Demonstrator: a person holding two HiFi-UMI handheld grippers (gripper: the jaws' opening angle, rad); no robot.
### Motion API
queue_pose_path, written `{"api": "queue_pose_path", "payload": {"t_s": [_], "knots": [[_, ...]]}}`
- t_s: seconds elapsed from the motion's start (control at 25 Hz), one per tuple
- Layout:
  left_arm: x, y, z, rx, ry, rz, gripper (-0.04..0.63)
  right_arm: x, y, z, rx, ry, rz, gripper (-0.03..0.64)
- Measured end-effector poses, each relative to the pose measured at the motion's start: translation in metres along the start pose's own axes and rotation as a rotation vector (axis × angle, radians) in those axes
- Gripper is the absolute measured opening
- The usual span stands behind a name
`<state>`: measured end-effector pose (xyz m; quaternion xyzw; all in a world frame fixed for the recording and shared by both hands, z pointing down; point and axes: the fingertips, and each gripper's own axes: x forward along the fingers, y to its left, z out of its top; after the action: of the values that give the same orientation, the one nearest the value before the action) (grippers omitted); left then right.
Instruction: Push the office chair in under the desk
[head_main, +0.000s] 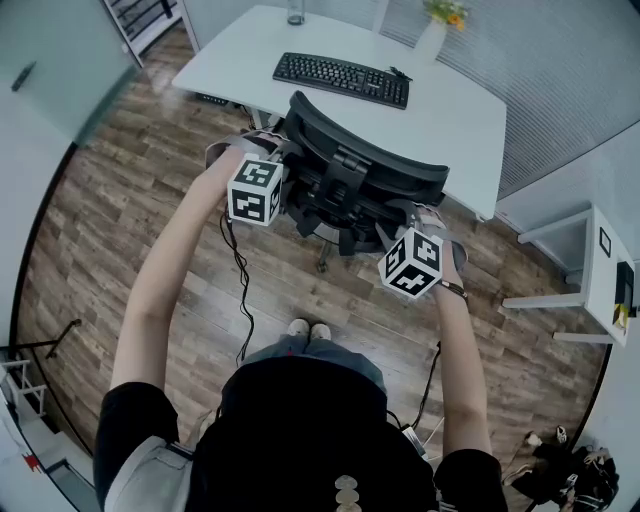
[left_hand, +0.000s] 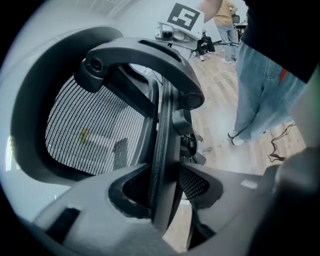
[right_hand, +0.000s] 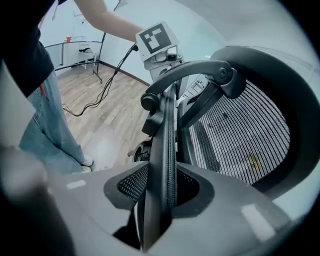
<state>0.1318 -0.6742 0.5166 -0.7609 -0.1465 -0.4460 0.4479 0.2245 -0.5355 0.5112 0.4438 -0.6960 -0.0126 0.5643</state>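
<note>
Grey left gripper (left_hand: 161, 192): jaws spread a little and straddling the backrest rim (left_hand: 162, 145) of the office chair (head_main: 365, 170). The rim stands between the pads, and I judge they are not biting on it.
Right gripper (right_hand: 160, 195): likewise apart, with the other end of the same rim upright between the jaws and no firm pinch visible.
Marker cubes (head_main: 256, 190): one on each gripper, on the side of the backrest away from the desk (head_main: 240, 55).
Office chair: backrest just beside the desk's near edge. The seat is out of sight, so I judge it is under the desktop.
Keyboard (head_main: 340, 80): on the desk, just past the backrest.
Vase (head_main: 432, 40): at the desk's far edge, holding yellow flowers.
Glass (head_main: 295, 12): also at the desk's far edge, well apart from the vase.
Floor (head_main: 130, 200): wood planks all round the desk.
Step in hand: the push looks finished or nearly so, and I judge this is the letting-go.
Next move: draw both grippers straight back off the rim so the chair is not dragged away from the desk.
Writing: none readable. There are only black-and-white square patterns on the cubes, and the key legends are too small.
</note>
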Motion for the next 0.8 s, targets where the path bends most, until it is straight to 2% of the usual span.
{"api": "queue_pose_path", "payload": {"t_s": [0.16, 0.32, 0.44, 0.6, 0.8], "knots": [[-0.008, 0.004, 0.002, -0.054, 0.000, 0.080, 0.184, -0.015, -0.003, 0.005, 0.060, -0.077, -0.013, 0.150], [-0.022, 0.008, 0.001, -0.118, -0.002, 0.188, 0.196, -0.041, -0.011, 0.015, 0.110, -0.178, -0.082, 0.146], [-0.038, 0.010, 0.003, -0.186, -0.031, 0.303, 0.146, -0.064, -0.017, 0.021, 0.233, -0.290, -0.133, 0.127], [-0.074, 0.021, 0.006, -0.366, -0.148, 0.521, 0.009, -0.087, -0.026, 0.023, 0.477, -0.484, -0.196, 0.095], [-0.116, 0.030, 0.015, -0.669, -0.365, 0.683, 0.009, -0.115, -0.044, 0.007, 0.708, -0.677, -0.361, 0.032]]}}
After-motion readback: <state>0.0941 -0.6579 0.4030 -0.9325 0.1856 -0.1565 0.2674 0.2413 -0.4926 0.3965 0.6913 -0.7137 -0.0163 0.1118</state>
